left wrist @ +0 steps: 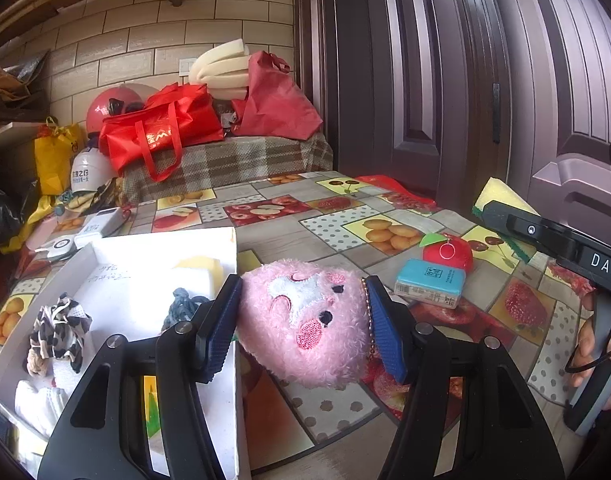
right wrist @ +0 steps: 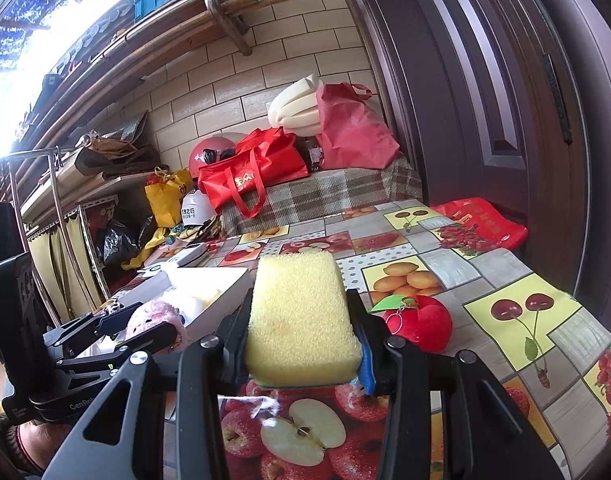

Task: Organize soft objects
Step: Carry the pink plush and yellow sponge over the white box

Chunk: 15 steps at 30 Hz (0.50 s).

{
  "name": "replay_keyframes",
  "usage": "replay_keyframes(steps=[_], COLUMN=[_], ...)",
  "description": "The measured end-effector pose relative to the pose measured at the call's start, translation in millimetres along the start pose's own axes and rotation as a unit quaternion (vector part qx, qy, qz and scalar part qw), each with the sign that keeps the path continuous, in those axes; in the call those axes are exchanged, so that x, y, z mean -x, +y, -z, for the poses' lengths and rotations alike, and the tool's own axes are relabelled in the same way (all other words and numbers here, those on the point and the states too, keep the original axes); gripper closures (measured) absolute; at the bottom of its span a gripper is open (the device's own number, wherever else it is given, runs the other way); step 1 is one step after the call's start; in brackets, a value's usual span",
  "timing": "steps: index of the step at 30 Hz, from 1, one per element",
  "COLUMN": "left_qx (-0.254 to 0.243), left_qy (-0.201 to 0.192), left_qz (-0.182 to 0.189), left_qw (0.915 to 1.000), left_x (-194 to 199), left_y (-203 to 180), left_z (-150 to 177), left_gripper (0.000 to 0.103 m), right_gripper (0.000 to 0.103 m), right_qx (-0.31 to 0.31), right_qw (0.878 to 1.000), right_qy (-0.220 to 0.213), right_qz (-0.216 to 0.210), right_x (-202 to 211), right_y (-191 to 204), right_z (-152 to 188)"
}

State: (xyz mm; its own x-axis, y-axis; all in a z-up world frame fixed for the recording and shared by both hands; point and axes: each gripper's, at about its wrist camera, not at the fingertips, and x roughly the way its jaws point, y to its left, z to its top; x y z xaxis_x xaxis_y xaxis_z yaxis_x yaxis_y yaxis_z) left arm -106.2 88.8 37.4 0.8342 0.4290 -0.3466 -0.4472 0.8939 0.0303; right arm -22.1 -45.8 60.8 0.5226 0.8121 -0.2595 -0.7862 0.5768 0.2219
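Note:
My left gripper [left wrist: 303, 320] is shut on a pink plush toy [left wrist: 305, 320] with a stitched face, held above the table beside the right wall of a white box [left wrist: 229, 248]. The box holds a leopard-print scrunchie [left wrist: 59, 330], a dark scrunchie [left wrist: 183, 306], a yellow-white sponge [left wrist: 201, 274] and white cloths. My right gripper [right wrist: 303, 332] is shut on a yellow sponge [right wrist: 299, 320] with a green underside, held above the table. That sponge also shows at the right of the left wrist view [left wrist: 501, 196]. The left gripper and plush show in the right wrist view [right wrist: 153, 320].
A red plush apple [left wrist: 449, 250] with a green leaf and a blue tissue pack [left wrist: 429, 282] lie on the fruit-print tablecloth [left wrist: 345, 224]. Red bags [left wrist: 161, 128], helmets and foam crowd the far bench. A red packet [right wrist: 481, 216] lies by the dark door on the right.

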Motion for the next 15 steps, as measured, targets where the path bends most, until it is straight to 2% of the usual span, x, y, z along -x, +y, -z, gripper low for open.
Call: replay_keyframes(steps=[15], left_qx=[0.021], left_qy=[-0.003], left_qz=[-0.032], left_qw=[0.9993], left_x=[18.6], left_y=[32.0], left_z=[7.7], left_gripper=[0.042], right_gripper=[0.061], right_qx=[0.010], right_qw=[1.000], right_qy=[0.003], right_qz=[-0.007], right_x=[-1.0], right_y=[9.1], right_z=[1.4])
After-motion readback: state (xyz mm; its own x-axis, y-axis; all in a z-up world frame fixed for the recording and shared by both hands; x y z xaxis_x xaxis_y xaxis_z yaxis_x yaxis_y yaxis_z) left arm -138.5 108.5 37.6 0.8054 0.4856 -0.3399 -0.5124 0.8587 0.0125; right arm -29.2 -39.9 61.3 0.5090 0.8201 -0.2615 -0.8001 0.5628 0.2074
